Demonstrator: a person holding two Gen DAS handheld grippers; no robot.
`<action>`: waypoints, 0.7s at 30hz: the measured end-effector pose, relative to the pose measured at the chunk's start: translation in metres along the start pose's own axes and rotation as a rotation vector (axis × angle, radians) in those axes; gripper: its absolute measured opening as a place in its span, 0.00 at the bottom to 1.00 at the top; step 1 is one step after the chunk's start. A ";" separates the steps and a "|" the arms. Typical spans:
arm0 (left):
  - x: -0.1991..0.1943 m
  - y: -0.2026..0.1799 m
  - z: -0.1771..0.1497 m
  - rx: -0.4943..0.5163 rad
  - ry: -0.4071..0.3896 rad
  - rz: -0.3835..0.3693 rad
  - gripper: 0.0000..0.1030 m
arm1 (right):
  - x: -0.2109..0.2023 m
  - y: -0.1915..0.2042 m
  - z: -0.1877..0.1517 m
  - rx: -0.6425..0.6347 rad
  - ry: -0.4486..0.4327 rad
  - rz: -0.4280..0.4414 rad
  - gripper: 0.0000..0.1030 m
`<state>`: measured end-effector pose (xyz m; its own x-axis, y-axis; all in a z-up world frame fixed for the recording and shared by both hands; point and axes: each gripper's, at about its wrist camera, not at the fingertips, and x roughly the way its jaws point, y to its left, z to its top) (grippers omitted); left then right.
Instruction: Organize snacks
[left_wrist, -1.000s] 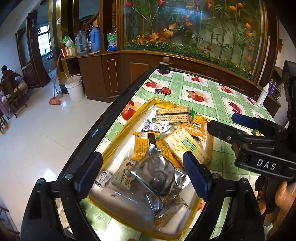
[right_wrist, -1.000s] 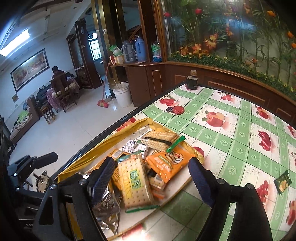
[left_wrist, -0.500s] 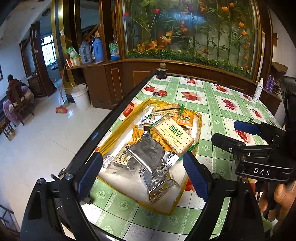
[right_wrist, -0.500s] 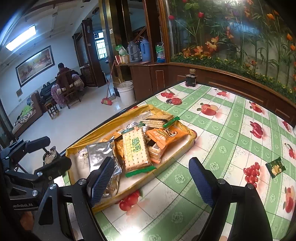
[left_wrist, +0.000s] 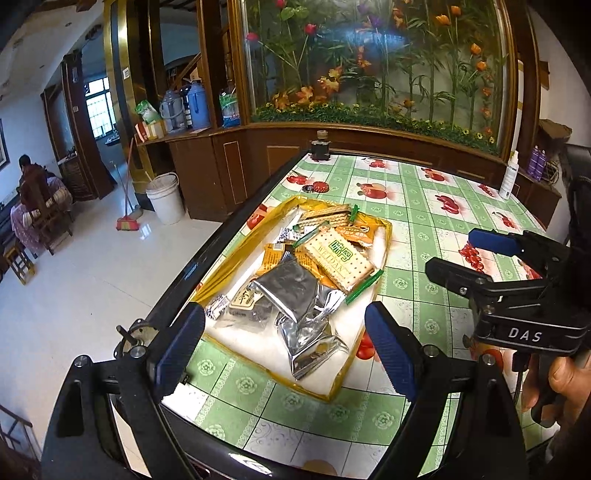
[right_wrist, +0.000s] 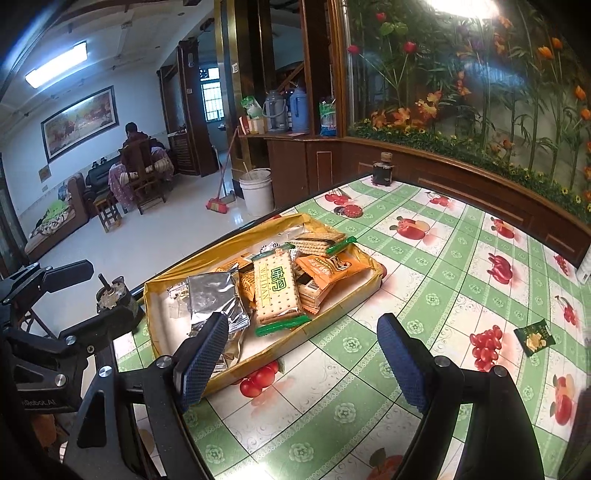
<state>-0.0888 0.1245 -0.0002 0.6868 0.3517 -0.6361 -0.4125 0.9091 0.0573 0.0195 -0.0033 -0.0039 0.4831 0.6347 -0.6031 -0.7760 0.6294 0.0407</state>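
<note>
A yellow-rimmed tray (left_wrist: 236, 258) (right_wrist: 347, 299) lies on the green fruit-print tablecloth and holds several snacks: a cracker pack with green print (left_wrist: 341, 256) (right_wrist: 275, 291), a silver foil bag (left_wrist: 293, 291) (right_wrist: 212, 295), an orange packet (right_wrist: 327, 267) and a wafer pack (left_wrist: 325, 214). My left gripper (left_wrist: 284, 347) is open and empty, above the tray's near end. My right gripper (right_wrist: 301, 363) is open and empty, near the tray's near right side; it also shows in the left wrist view (left_wrist: 476, 254). A small dark green snack packet (right_wrist: 535, 336) lies alone on the cloth at the right.
A dark jar (left_wrist: 320, 149) stands at the table's far edge by the wooden planter wall. A white spray bottle (left_wrist: 509, 177) stands at the far right. The table's left edge (left_wrist: 207, 254) drops to the floor, with a white bucket (left_wrist: 165, 199) and a broom beyond.
Both grippers have pulled back and up from the tray, which now looks smaller and farther. Both stay open and empty. The snacks have not moved.
</note>
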 end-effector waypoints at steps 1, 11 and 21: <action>0.000 0.001 -0.001 -0.006 0.001 -0.001 0.86 | -0.001 0.001 0.000 -0.006 -0.002 0.001 0.82; -0.007 0.007 -0.009 -0.025 -0.009 0.026 0.87 | -0.003 0.014 0.002 -0.077 -0.013 0.025 0.82; -0.007 0.008 -0.010 -0.025 -0.005 0.035 0.87 | -0.003 0.021 0.003 -0.114 -0.019 0.029 0.82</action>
<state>-0.1025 0.1269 -0.0032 0.6747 0.3840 -0.6303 -0.4508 0.8906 0.0601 0.0035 0.0093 0.0010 0.4663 0.6614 -0.5875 -0.8304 0.5562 -0.0330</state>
